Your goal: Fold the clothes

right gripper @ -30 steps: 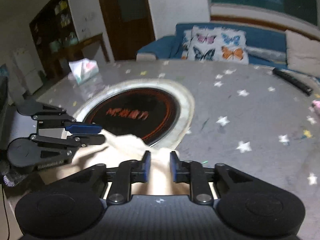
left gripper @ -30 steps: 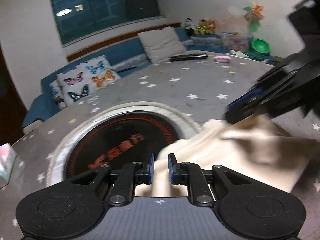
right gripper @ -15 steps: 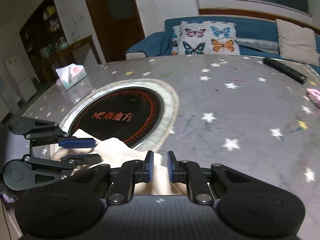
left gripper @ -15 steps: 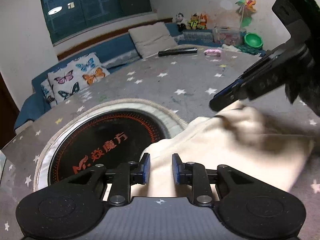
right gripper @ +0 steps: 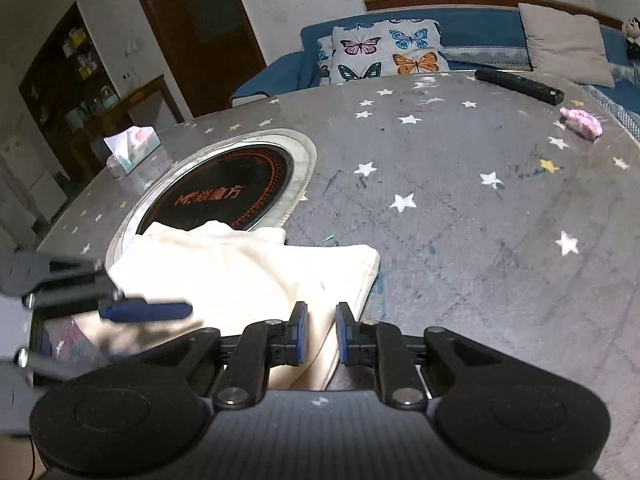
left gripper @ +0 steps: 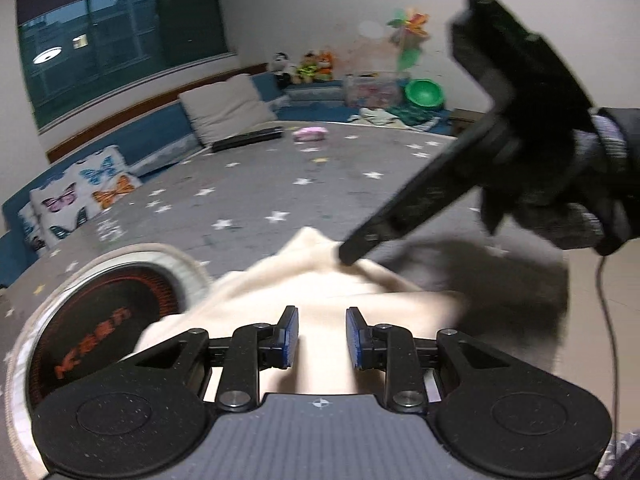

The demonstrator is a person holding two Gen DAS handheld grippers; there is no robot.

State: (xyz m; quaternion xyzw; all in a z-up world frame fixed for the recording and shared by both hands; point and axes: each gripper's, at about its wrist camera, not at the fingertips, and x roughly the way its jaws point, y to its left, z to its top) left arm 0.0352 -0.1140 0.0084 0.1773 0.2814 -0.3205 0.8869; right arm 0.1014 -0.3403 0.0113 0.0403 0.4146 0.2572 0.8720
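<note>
A cream garment (right gripper: 248, 272) lies folded on the grey star-patterned table, partly over the round black cooktop (right gripper: 224, 200). It also shows in the left wrist view (left gripper: 320, 292). My left gripper (left gripper: 322, 338) is open, its blue pads apart just above the cloth; it appears blurred at the left of the right wrist view (right gripper: 144, 312). My right gripper (right gripper: 318, 332) is open over the garment's near right edge. In the left wrist view the right gripper (left gripper: 352, 256) reaches down from the upper right and its tip touches the cloth.
A tissue box (right gripper: 134, 148) stands at the table's far left. A black remote (right gripper: 520, 86) and a pink object (right gripper: 582, 122) lie at the far right. A blue sofa with butterfly cushions (right gripper: 384, 52) is behind the table. The table edge (left gripper: 552, 248) is near on the right.
Both grippers have opened and let go of the cream garment, which now lies folded flat on the table. Both have pulled back and lifted slightly.
</note>
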